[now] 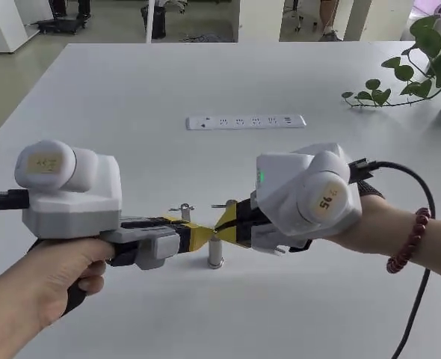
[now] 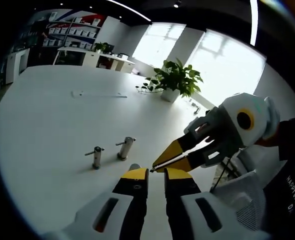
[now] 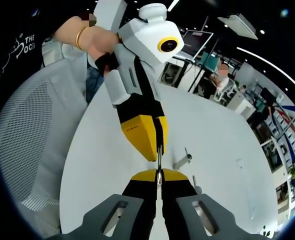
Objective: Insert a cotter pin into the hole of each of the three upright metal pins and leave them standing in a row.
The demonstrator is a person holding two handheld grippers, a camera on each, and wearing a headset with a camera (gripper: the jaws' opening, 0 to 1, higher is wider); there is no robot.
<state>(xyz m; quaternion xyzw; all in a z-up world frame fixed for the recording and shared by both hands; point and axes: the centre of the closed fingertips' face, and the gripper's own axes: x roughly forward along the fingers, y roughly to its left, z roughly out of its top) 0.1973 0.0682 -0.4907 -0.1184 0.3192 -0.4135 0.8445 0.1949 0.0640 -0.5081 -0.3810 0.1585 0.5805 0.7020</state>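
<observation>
Holding the left gripper [image 1: 202,236] low at the left of the white table [image 1: 205,75], you point its yellow tongs to the right; in the left gripper view they stand slightly apart, with a narrow dark gap between them and nothing seen in it; beyond them in that view the first pin [image 2: 96,157] and the second pin [image 2: 125,148] stand upright side by side, each with a thin crosspiece near its top; the third pin [image 1: 215,254] stands upright on the table just below the spot where the two sets of tips meet; farther back lies a white power strip [image 1: 246,121]; your right gripper [image 1: 226,218] points left, its tongs clamped together on a thin cotter pin [image 3: 159,162], whose free end reaches the left gripper's tips; a black cable [image 1: 422,299] trails off to the right; a leafy plant [image 1: 430,60] sits at the far right corner.
</observation>
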